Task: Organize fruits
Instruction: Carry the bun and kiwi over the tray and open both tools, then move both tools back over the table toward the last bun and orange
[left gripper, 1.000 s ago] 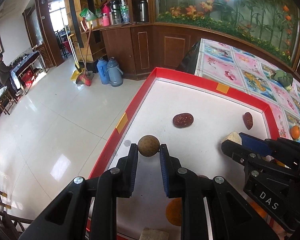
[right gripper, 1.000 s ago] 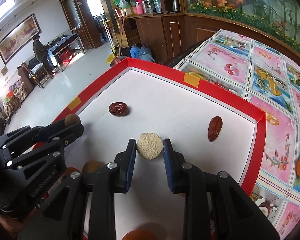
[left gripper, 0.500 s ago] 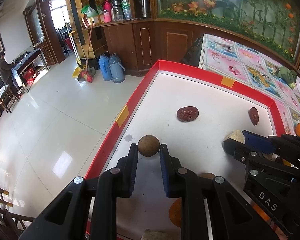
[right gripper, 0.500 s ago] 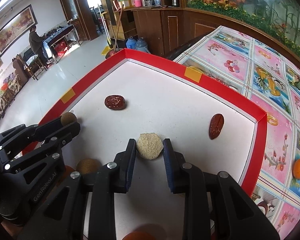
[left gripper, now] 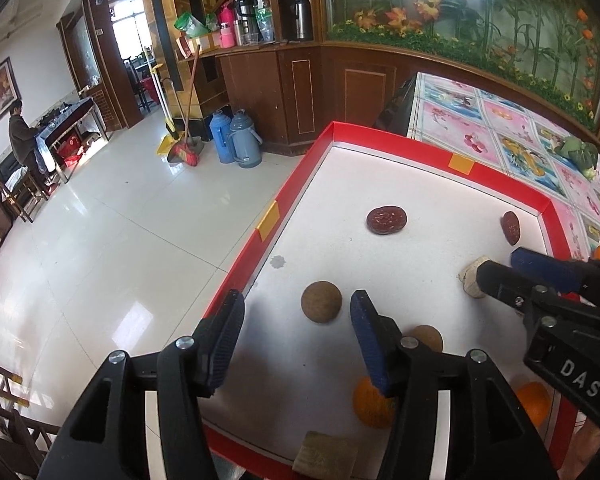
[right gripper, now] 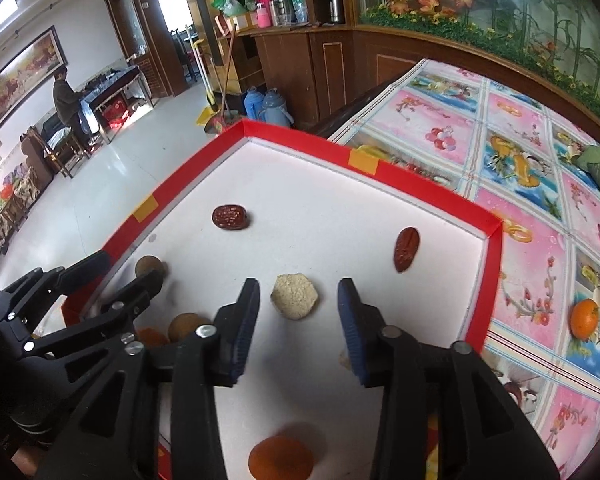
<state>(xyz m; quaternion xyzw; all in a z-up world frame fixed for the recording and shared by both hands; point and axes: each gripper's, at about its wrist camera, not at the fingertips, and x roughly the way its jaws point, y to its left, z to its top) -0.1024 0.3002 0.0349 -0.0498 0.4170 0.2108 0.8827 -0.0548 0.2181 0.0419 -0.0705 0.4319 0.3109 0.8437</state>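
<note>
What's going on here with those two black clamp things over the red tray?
A person holds a two-finger gripper in each hand over a red-rimmed white tray, sorting fruit. The left gripper is open, a round brown fruit lying on the tray between its fingers. The right gripper is also open, around a pale grainy hexagonal piece. Two dark red dates lie farther back.

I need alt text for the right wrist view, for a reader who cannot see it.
The open right gripper frames a pale sesame cake lying on a white tray with a red rim. Two red dates lie beyond it, and the left gripper stands open around a brown round fruit.
</note>
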